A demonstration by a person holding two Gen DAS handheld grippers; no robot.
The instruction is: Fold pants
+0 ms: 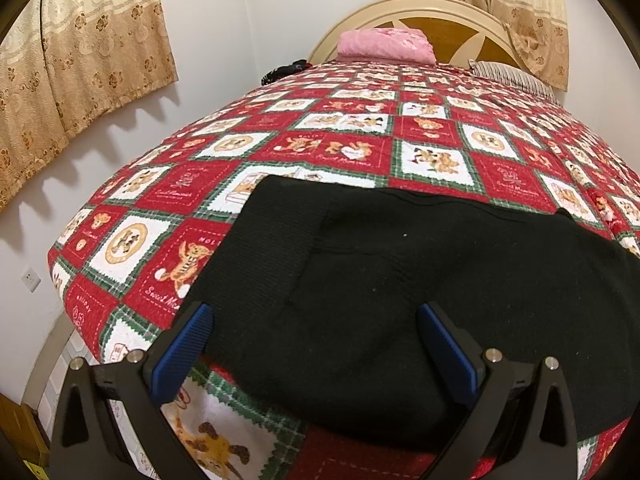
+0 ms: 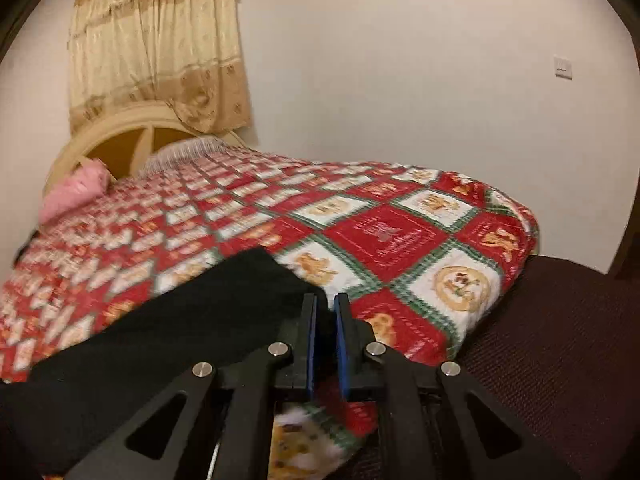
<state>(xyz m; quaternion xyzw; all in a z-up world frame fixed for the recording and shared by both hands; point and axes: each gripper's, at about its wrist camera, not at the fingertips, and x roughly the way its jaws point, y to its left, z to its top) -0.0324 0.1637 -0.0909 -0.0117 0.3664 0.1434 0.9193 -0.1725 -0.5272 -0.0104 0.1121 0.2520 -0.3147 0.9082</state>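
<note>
The black pants point(image 1: 400, 300) lie spread flat on the red patchwork bedspread point(image 1: 352, 128), at the end of the bed farthest from the wooden headboard point(image 1: 452, 28). In the left wrist view they cover the near part of the bedspread, one edge running toward the headboard. The left gripper point(image 1: 316, 344) hangs just above the pants with its blue-padded fingers point(image 1: 188, 344) spread wide, the cloth showing between them but not pinched. In the right wrist view the right gripper point(image 2: 325, 312) has its jaws pressed together on the corner of the pants point(image 2: 180, 320) nearest the bedspread's side edge, with black cloth caught between the blue pads. A folded pink blanket point(image 1: 384, 42) sits just in front of the headboard, and beige curtains point(image 1: 80, 60) hang to either side of it
</note>
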